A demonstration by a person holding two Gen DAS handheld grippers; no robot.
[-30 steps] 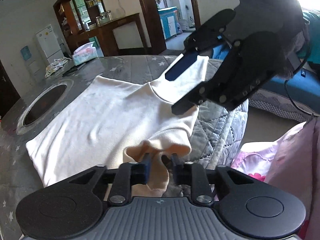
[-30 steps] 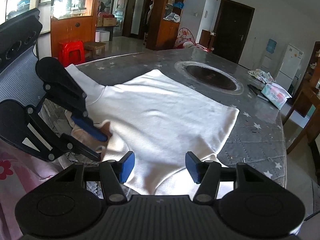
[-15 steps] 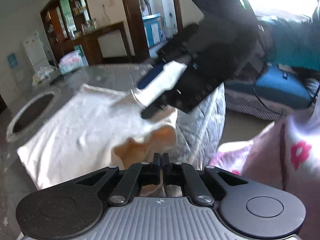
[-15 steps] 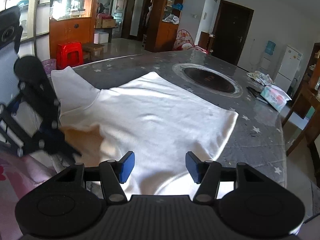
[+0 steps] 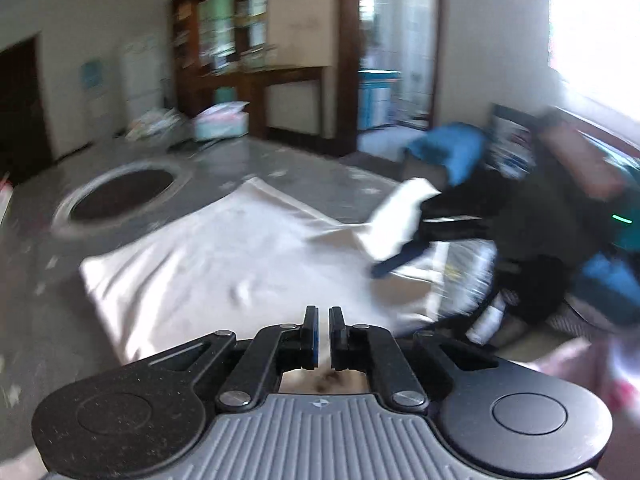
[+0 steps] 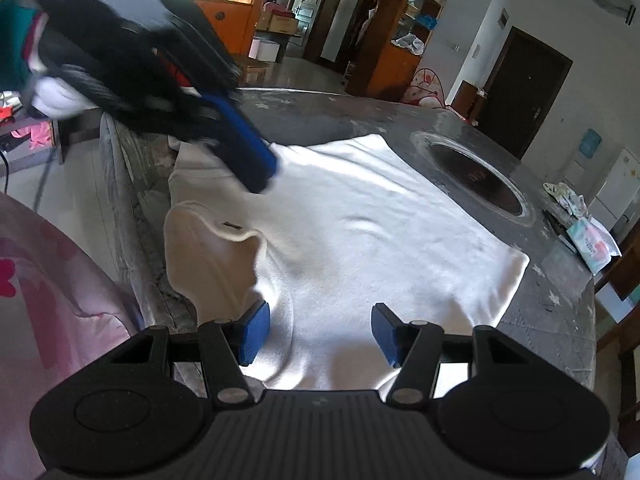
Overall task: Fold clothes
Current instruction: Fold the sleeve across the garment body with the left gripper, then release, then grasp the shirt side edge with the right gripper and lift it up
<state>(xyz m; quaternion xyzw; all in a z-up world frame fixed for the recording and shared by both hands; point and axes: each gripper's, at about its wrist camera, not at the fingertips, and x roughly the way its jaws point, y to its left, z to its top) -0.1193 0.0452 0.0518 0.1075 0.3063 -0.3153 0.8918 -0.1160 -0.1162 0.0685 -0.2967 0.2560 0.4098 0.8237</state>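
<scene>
White shirt (image 6: 360, 232) beneath right tool (image 6: 318, 330), fingers spread wide

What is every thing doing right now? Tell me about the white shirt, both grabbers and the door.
White cotton shirt: spread flat on the table, near sleeve hanging over the edge.
Left gripper: nearly shut; whether it pinches cloth is hidden.
Right gripper: open above the shirt, holding nothing.
Round grey star-patterned table: covered partly by the shirt.
Dark brown door: closed.
</scene>
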